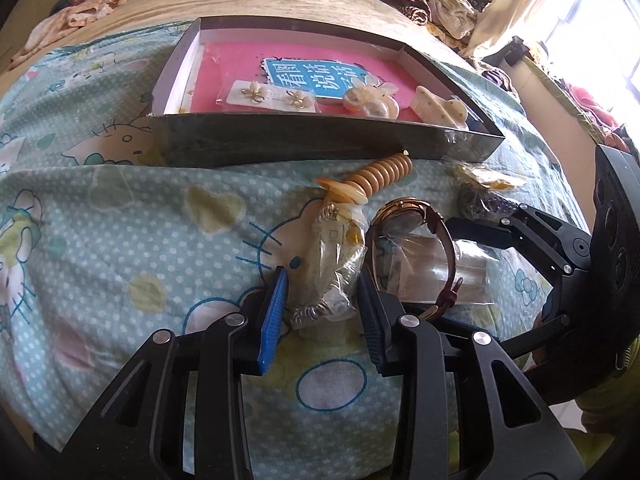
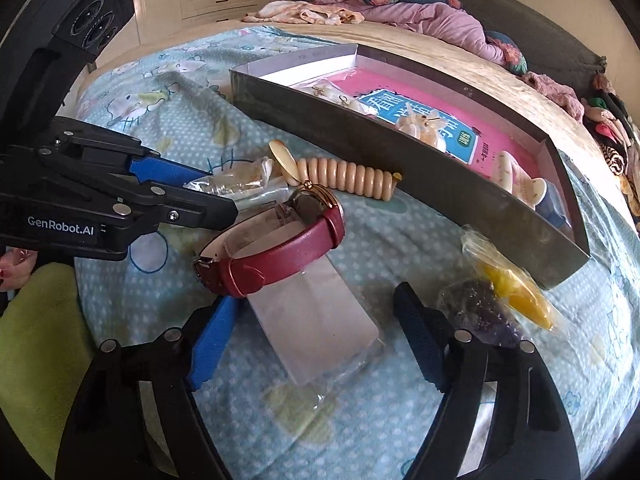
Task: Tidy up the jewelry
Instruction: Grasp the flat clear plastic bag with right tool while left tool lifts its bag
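Observation:
My left gripper (image 1: 322,272) is shut on a small clear bag (image 1: 332,276) holding a silvery chain, lying on the Hello Kitty bedspread; the right wrist view shows the same grip (image 2: 218,192). Beside it lies a watch (image 2: 280,256) with a red strap and gold case, resting on a flat clear packet (image 2: 316,328). My right gripper (image 2: 316,296) stands open astride that packet, pads clear of it. A beige spiral hair tie (image 2: 352,178) lies against the dark shallow box (image 1: 320,140). The box holds an earring card (image 1: 264,96), flower clips (image 1: 368,100) and a cream hair claw (image 1: 440,110).
A bag with a yellow piece (image 2: 516,292) and a dark purple piece (image 2: 480,312) lies right of my right gripper, near the box corner. Heaped clothes (image 2: 400,12) cover the far side of the bed. A hand (image 2: 12,264) with a green sleeve shows at the left edge.

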{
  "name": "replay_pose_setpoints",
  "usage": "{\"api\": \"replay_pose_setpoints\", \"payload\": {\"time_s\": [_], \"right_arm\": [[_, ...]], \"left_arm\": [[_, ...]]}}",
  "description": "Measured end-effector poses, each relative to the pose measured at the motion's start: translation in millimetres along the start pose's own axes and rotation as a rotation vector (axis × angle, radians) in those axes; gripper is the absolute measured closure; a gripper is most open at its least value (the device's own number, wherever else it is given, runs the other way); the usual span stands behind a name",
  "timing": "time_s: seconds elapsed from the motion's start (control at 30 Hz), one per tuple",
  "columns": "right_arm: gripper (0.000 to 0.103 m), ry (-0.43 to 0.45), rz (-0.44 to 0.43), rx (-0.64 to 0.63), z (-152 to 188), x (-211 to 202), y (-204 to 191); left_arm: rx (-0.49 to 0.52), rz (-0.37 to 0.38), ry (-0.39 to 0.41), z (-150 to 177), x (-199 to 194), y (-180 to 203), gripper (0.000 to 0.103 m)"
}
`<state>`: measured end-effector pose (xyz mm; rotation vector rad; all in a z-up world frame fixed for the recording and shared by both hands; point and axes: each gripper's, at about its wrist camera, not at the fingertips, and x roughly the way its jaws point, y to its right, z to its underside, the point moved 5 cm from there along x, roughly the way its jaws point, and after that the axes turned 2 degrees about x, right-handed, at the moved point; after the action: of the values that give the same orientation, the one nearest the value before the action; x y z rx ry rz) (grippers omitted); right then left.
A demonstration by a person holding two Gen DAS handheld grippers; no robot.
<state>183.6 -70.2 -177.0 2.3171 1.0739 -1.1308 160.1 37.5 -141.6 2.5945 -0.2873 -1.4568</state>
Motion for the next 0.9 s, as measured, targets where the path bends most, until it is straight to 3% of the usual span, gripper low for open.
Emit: {"api": "replay_pose_setpoints", "payload": {"time_s": [0.17,0.27,0.57,0.9], "right_arm": [[0.056,0.014,-0.022,-0.011,1,-7,-4],[0.059,0.010,-0.024,0.004,5,-15,-3],[0.062,0.033,0.041,0.084,18,-51,20],[0.062,0.139,0.075,0.172,10,-89,51]], "left_arm": [[0.012,-0.005,-0.005,-3,6,2,0.075],[0.030,-0.017,-0.003,-3,7,5,0.078],[0.065,-0.026,0.062,-1,-17,13,0.082],[0.052,-0.037,0.161,-10,-58,11,0.082]]}}
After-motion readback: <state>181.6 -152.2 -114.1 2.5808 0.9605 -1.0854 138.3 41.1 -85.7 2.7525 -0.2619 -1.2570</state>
